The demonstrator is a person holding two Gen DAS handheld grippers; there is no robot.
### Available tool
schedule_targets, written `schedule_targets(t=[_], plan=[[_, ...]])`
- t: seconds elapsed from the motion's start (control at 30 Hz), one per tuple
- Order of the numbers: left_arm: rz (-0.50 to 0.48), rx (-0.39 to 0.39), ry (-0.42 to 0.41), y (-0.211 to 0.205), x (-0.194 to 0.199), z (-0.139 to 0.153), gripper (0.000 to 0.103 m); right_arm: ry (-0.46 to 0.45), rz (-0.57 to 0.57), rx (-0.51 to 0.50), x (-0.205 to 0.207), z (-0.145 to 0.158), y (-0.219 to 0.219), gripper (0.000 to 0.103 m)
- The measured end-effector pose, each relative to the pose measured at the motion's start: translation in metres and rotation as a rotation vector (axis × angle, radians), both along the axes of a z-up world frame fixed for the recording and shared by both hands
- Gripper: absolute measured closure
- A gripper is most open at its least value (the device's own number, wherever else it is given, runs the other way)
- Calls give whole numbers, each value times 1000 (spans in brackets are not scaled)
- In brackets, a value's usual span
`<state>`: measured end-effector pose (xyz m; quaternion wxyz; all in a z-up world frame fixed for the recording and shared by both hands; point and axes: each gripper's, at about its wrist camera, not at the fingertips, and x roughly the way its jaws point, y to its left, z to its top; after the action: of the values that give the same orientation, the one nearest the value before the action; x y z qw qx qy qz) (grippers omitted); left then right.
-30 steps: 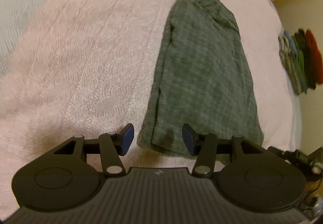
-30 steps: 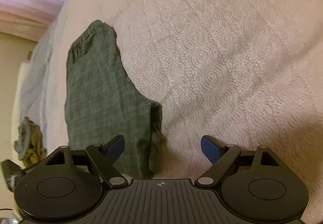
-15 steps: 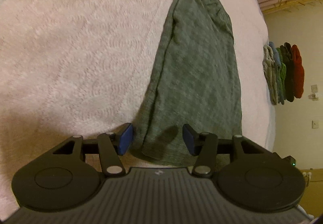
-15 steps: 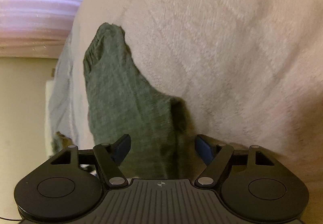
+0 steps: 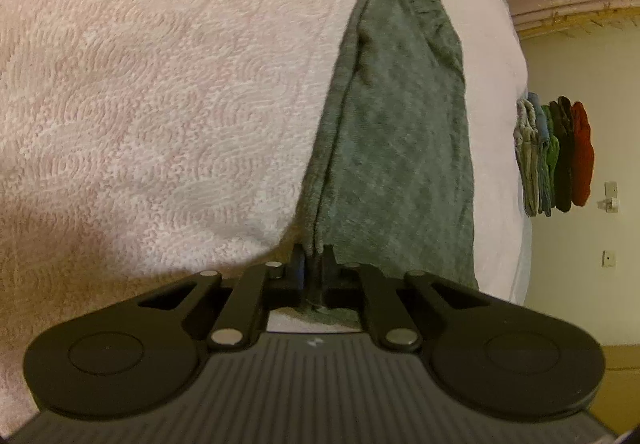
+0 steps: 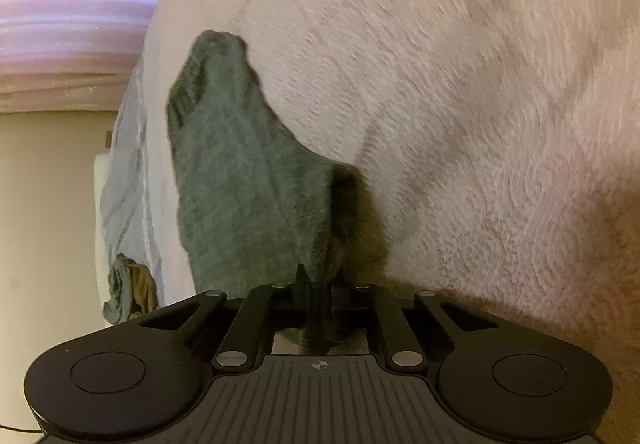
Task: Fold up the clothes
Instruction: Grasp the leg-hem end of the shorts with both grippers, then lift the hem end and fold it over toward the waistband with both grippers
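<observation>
Pink quilted bedspread [image 5: 160, 104] fills most of both views, textured with a wavy stitch pattern, covering the bed. Same bedspread [image 6: 480, 124] blurred in the right wrist view.

Green garment [image 5: 400, 144] lies lengthwise on the bedspread, already folded into a long narrow strip, far end gathered and wrinkled, near end at the cameras. Doubled edge visible along its left side in the left wrist view. In the right wrist view the garment [image 6: 248, 172] runs away toward the upper left, near right corner lifted and bunched, dark shadow just beside it on the bedspread.

Left gripper [image 5: 314, 264] clamped on the near left corner of the garment: fingers [image 5: 297, 264] pressed together with the doubled fabric edge pinched between them, cloth also showing below the fingers.

Right gripper [image 6: 318, 292] clamped on the near right corner: fingers [image 6: 301, 284] together, fabric squeezed between and bulging out underneath.

Grey patterned cloth [image 6: 128, 184] along the bed's far edge in the right wrist view. Crumpled olive-grey bundle [image 6: 130, 292] sits just past that edge, kind of item unclear.

Row of hanging clothes [image 5: 554, 156] on the wall beyond the bed in the left wrist view, grey through green to red. Small wall fittings [image 5: 610, 200] below and beside them, too small to identify.
</observation>
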<state>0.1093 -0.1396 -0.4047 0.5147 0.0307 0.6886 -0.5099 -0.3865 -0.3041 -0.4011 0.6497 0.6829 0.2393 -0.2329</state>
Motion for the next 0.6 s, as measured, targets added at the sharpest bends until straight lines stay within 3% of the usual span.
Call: schedule_targets(t=[0.47,0.6], plan=[[76,-156,28,33,-34,57,100,-57,67,-195,-20,78,-19,97],[85,-129,60,58,-61,47,100,-10,61,-155,-47,69,-7,97]])
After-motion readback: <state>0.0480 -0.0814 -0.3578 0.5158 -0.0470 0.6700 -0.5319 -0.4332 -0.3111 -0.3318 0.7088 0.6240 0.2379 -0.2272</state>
